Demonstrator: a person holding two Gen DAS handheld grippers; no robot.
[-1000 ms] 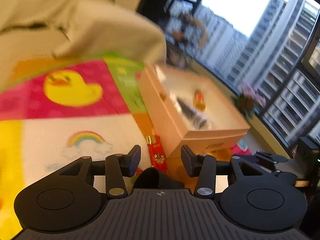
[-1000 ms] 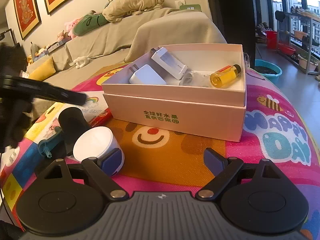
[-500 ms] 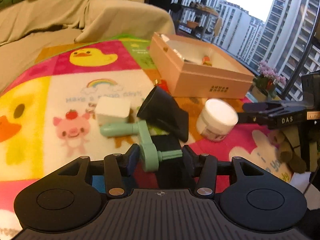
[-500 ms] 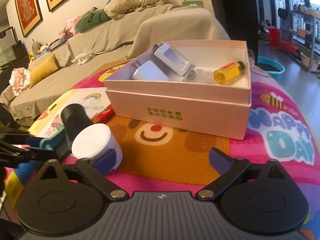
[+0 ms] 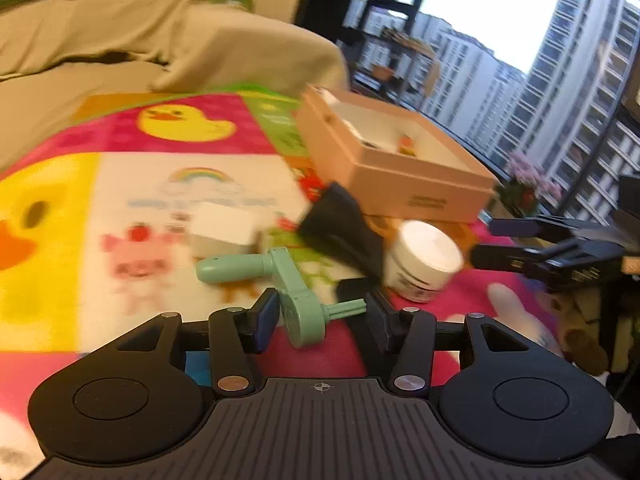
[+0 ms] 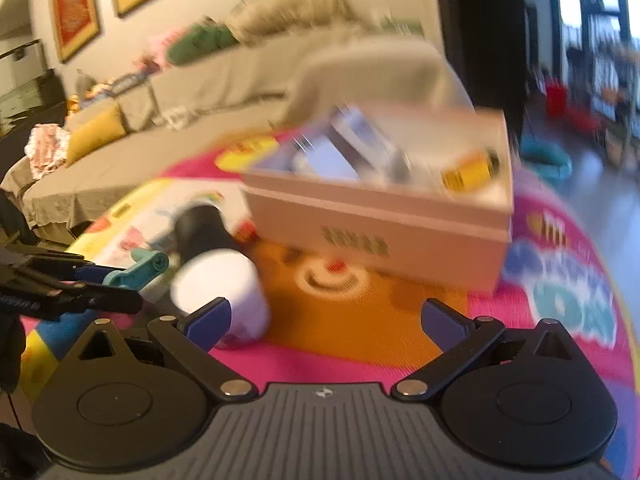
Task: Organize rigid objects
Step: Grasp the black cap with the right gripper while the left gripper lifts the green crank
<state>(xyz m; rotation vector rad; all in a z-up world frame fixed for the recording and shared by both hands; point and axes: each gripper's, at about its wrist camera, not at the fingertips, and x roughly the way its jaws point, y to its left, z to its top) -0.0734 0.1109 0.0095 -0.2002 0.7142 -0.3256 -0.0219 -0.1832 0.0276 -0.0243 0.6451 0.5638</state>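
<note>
A green crank handle (image 5: 288, 284) lies on the colourful mat, its near end between my left gripper's (image 5: 322, 320) open fingers. A black cone-shaped object (image 5: 340, 228), a white jar (image 5: 424, 260) and a white block (image 5: 224, 228) lie just beyond. The pink box (image 5: 400, 184) holds white blocks and a yellow bottle (image 6: 468, 172). My right gripper (image 6: 324, 316) is open wide and empty, the white jar (image 6: 224, 288) by its left finger. The left gripper also shows in the right wrist view (image 6: 116, 288), its fingers around the green handle (image 6: 140, 266).
A red packet (image 5: 312, 184) lies between the black object and the box. A covered sofa (image 6: 224, 76) stands behind the mat. A window with a shelf (image 5: 392, 48) is to the right. A teal basin (image 6: 548, 156) sits on the floor.
My left gripper has moved forward so the green handle's near end now sits between its fingers. My right gripper has shifted, and both views are blurred by motion.
</note>
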